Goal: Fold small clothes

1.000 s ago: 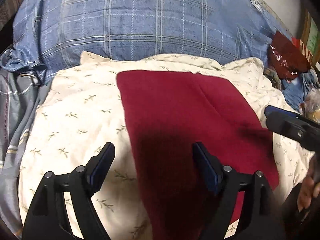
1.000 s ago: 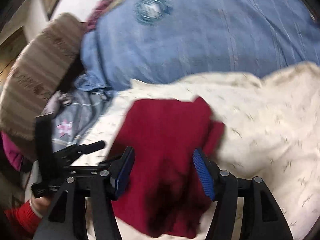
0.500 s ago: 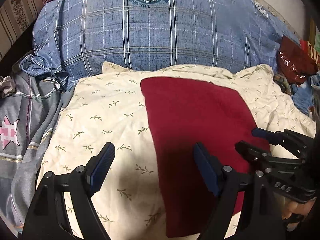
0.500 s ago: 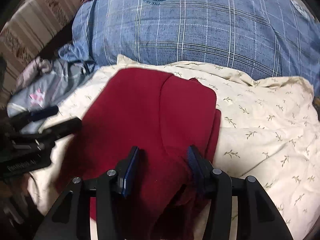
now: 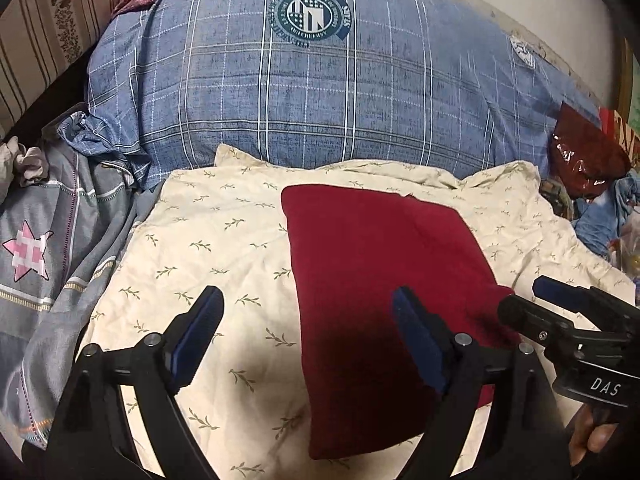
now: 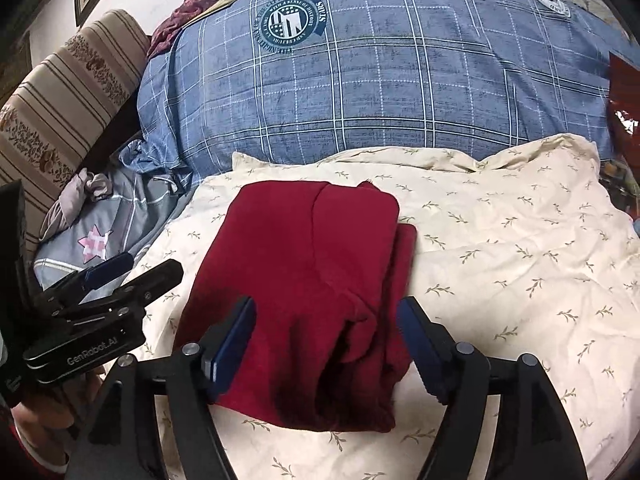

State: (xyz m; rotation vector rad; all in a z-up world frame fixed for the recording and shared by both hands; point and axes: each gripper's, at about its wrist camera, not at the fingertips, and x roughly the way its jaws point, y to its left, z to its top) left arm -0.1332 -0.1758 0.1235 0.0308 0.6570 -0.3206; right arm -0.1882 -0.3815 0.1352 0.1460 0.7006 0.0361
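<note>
Crimson folded garment point(image 5: 376, 280) lies flat on the cream leaf-print pillow point(image 5: 208, 240), right of centre, bare pillow either side.
Left gripper point(image 5: 308, 336) gapes wide over its left edge; right gripper point(image 6: 326, 340), pinched around the near hem half a second ago, now stands wide; long axis runs from the near edge toward the blue plaid pillow point(image 5: 320, 100).

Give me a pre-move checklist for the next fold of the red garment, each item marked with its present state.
1. Left hand-held gripper open and holding nothing: ok.
2. Right hand-held gripper open, straddling the near end of the red garment without pinching it: ok.
3. Garment lies fully on the cream leaf-print pillow: ok.
4. Edges aligned: not ok; a lower layer sticks out along the garment's right side.
5. Near end flat: not ok; it is bunched between the right gripper's fingers.
6. Layers underneath smooth: cannot tell.
</note>
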